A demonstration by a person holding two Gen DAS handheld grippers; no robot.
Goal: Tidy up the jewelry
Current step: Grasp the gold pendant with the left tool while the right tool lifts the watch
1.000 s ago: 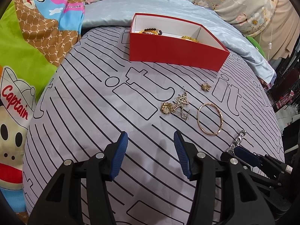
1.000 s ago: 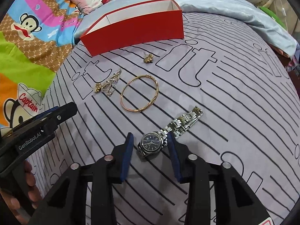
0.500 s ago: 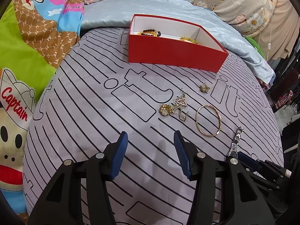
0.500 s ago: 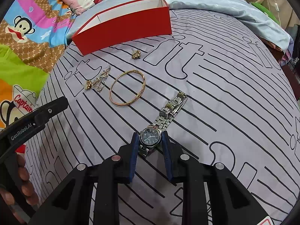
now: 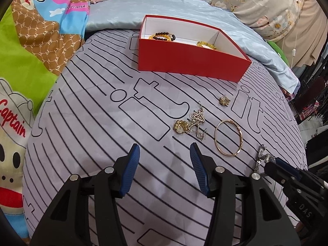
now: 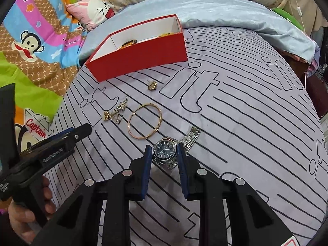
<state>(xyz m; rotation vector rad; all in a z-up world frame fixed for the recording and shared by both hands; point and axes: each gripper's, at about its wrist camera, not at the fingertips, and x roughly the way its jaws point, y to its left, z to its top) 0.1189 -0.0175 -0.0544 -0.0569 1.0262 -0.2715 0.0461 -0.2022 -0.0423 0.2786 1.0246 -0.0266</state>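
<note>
My right gripper (image 6: 164, 146) is shut on a silver watch (image 6: 165, 150) with a dark blue dial, its pads pressing the case from both sides. The metal strap trails onto the bedspread behind it. In the left wrist view the watch (image 5: 260, 158) shows at the right gripper's tip (image 5: 273, 164). My left gripper (image 5: 164, 146) hovers open over bare cloth, nothing between its fingers. A gold bangle (image 6: 145, 121), a tangle of gold and silver pieces (image 6: 114, 114) and a small gold ornament (image 6: 152, 85) lie loose. The red box (image 5: 192, 63) behind them holds beaded bracelets (image 5: 164, 37).
All of this lies on a lilac bedspread (image 5: 92, 123) with black lines. A light blue quilt (image 5: 184, 6) is bunched behind the box, with cartoon bedding (image 5: 30, 61) on the left. A person's hand (image 6: 26, 215) holds the left gripper at the right wrist view's left edge.
My right gripper closed on the watch case and lifted it slightly, the strap swinging round behind. The left gripper stayed open and nearly still.
</note>
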